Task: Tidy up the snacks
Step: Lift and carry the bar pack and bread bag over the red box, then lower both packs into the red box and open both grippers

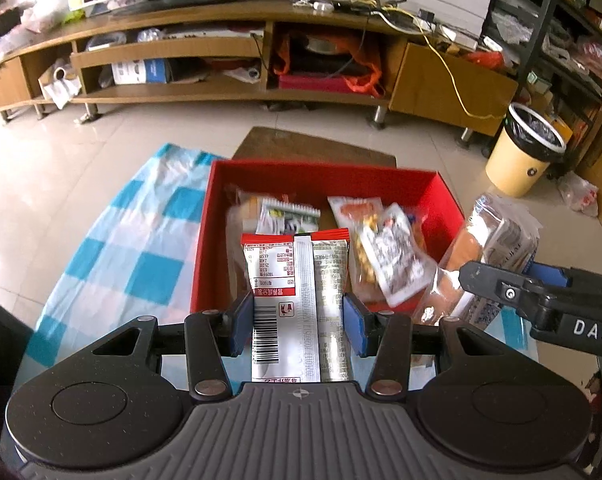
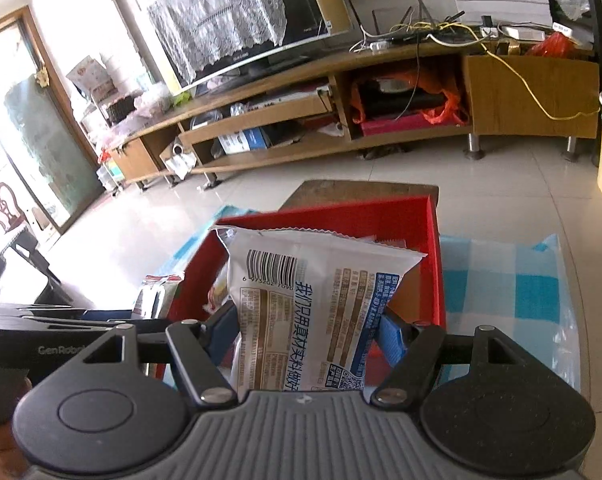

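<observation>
A red box (image 1: pixel 321 174) stands on a blue-checked cloth and holds several snack packets (image 1: pixel 385 248). My left gripper (image 1: pixel 297 316) is shut on a red-and-silver snack packet (image 1: pixel 297 280) held at the box's near edge. My right gripper (image 2: pixel 307 332) is shut on a white bread packet (image 2: pixel 301 304) held over the red box (image 2: pixel 429 248). In the left wrist view the right gripper (image 1: pixel 513 280) comes in from the right with its packet (image 1: pixel 497 232) beside the box's right wall.
The blue-checked cloth (image 1: pixel 133 248) covers the table. Behind the box is a brown stool top (image 1: pixel 313 144). A long wooden TV stand (image 1: pixel 221 52) runs along the far wall. A yellow bin (image 1: pixel 521 152) stands on the tiled floor at right.
</observation>
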`<state>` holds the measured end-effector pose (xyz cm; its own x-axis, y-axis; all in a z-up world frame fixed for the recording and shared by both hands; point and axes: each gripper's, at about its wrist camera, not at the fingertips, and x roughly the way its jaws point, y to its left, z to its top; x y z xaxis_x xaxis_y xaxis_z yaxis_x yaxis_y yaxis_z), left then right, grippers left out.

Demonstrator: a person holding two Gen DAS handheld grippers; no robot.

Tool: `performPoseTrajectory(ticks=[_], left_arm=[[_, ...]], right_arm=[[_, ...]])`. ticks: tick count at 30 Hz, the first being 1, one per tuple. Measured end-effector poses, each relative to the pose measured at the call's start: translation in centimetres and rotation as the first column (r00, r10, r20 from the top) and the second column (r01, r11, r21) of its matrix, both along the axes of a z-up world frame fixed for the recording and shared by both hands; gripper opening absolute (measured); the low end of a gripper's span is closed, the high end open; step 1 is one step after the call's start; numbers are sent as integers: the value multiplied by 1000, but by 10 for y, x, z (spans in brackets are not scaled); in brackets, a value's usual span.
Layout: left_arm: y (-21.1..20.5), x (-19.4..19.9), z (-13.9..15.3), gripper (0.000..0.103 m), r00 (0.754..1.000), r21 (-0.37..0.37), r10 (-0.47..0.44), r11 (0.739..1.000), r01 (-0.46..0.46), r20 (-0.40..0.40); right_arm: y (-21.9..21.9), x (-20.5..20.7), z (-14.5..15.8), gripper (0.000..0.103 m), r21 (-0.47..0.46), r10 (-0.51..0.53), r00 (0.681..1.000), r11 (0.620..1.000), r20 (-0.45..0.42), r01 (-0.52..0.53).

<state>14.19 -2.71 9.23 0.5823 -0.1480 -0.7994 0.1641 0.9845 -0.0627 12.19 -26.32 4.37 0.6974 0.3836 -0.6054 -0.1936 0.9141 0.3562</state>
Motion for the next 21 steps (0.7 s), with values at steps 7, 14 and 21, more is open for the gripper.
performPoseTrajectory(ticks=[7, 14, 21], left_arm=[[-2, 21, 6, 56, 1000, 0, 14, 1000, -14, 26], [-4, 41, 3, 56, 999, 19, 29, 999, -29, 31], [-9, 58, -2, 56, 999, 35, 31, 999, -32, 27]], right_arm=[[-5, 15, 6, 70, 16, -30, 999, 999, 15, 30], [-5, 32, 9, 70, 23, -37, 999, 999, 24, 36], [-5, 53, 8, 69, 18, -45, 999, 999, 24, 45]])
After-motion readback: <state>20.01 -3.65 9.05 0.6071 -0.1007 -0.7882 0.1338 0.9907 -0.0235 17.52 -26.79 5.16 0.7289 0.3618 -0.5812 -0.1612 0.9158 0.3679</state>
